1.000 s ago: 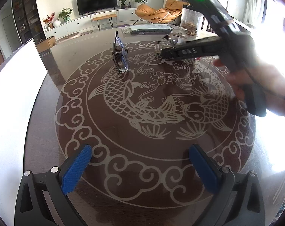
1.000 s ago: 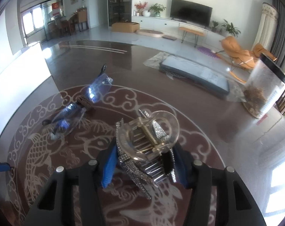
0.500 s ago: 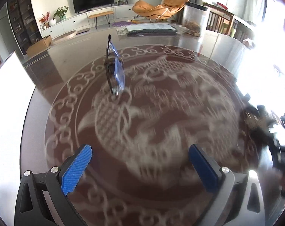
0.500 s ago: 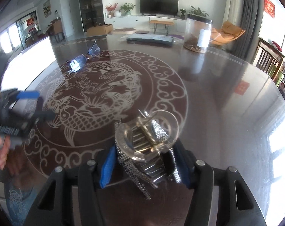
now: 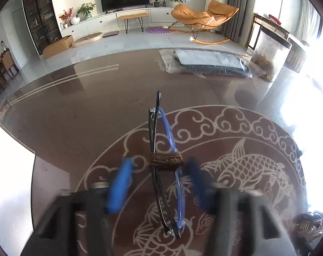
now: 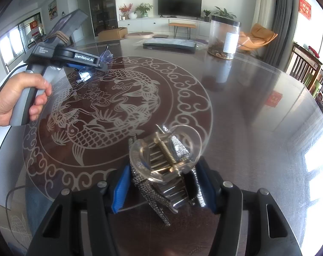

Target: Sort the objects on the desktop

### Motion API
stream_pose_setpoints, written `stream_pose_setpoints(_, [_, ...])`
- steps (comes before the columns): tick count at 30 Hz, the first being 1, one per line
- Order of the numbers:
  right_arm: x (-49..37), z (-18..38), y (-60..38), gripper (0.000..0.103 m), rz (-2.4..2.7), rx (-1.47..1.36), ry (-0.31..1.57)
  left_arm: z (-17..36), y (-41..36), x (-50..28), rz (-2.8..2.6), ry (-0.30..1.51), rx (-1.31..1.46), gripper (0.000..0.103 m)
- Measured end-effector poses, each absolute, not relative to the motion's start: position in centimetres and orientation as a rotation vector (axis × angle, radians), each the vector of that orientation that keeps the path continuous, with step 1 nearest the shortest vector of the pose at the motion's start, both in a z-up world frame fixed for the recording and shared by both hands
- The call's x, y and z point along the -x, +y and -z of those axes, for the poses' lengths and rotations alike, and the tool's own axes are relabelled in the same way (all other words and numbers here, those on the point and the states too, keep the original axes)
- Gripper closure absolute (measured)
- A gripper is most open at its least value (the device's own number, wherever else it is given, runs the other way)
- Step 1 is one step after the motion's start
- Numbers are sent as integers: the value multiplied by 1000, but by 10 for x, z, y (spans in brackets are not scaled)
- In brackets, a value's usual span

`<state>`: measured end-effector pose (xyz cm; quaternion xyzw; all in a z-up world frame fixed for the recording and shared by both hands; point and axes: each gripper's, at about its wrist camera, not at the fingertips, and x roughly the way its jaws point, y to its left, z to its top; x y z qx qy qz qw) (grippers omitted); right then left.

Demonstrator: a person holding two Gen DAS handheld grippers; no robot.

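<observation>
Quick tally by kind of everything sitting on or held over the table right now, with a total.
Folded glasses: 1
Hair claw clip: 1
Clear jar: 1
Flat wrapped dark package: 1
Total: 4

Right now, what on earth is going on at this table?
A person is tidying the table with a hand-held gripper in each hand. The right gripper holds a sparkly hair claw clip. The left gripper is closing around folded glasses bound with brown cord; its blurred pads look just short of touching them.
</observation>
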<state>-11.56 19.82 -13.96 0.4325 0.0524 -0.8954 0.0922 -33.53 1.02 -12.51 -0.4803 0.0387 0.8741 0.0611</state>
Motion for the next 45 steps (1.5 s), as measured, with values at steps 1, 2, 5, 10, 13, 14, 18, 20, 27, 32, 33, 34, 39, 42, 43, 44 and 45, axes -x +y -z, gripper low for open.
stream_pose_setpoints(1, [116, 140, 198, 44, 2659, -1284, 155, 125, 10, 335, -2640, 121, 1459, 73])
stream_pose_setpoints(2, [116, 140, 198, 44, 2662, -1287, 157, 125, 9, 333, -2640, 123, 1456, 74])
stream_pose_setpoints(5, [119, 140, 199, 44, 2663, -1289, 156, 124, 4, 319, -2647, 115, 1451, 74])
stream_pose_setpoints(10, [119, 139, 199, 44, 2663, -1289, 156, 123, 1, 239, -2615, 155, 1446, 74])
stream_pose_setpoints(13, [118, 139, 199, 44, 2664, -1289, 158, 122, -2, 181, -2599, 161, 1442, 74])
stream_pose_setpoints(14, [118, 139, 198, 44, 2665, -1289, 162, 122, -4, 165, -2600, 153, 1438, 74])
stream_pose_setpoints(18, [111, 136, 183, 44, 2591, -1218, 243, 122, -7, 111, -2607, 104, 1405, 74])
stream_pose_setpoints(20, [101, 138, 170, 43, 2527, -1231, 240, 123, -8, 95, -2614, 81, 1390, 74])
stream_pose_setpoints(27, [67, 143, 145, 22, 2552, -1259, 246, 125, -14, 80, -2619, 33, 1368, 64])
stream_pose_setpoints(32, [72, 146, 152, 0, 2565, -1321, 198, 134, -6, 80, -2652, 114, 1406, 7])
stream_pose_setpoints(33, [72, 146, 154, 0, 2575, -1326, 193, 134, -6, 81, -2655, 110, 1411, 6])
stream_pose_setpoints(34, [73, 146, 153, 0, 2579, -1328, 190, 135, -6, 82, -2657, 114, 1417, 4])
stream_pose_setpoints(39, [72, 146, 152, 0, 2580, -1328, 191, 138, -7, 87, -2653, 105, 1437, 0])
stream_pose_setpoints(42, [71, 146, 153, 0, 2581, -1329, 190, 138, -7, 87, -2654, 105, 1435, 0])
stream_pose_setpoints(43, [71, 146, 153, 0, 2581, -1329, 190, 138, -7, 87, -2653, 105, 1436, 0])
stream_pose_setpoints(44, [71, 146, 153, 0, 2580, -1330, 190, 138, -7, 86, -2653, 105, 1436, 0])
stream_pose_setpoints(45, [71, 146, 153, 0, 2581, -1329, 190, 138, -7, 86, -2653, 104, 1436, 0])
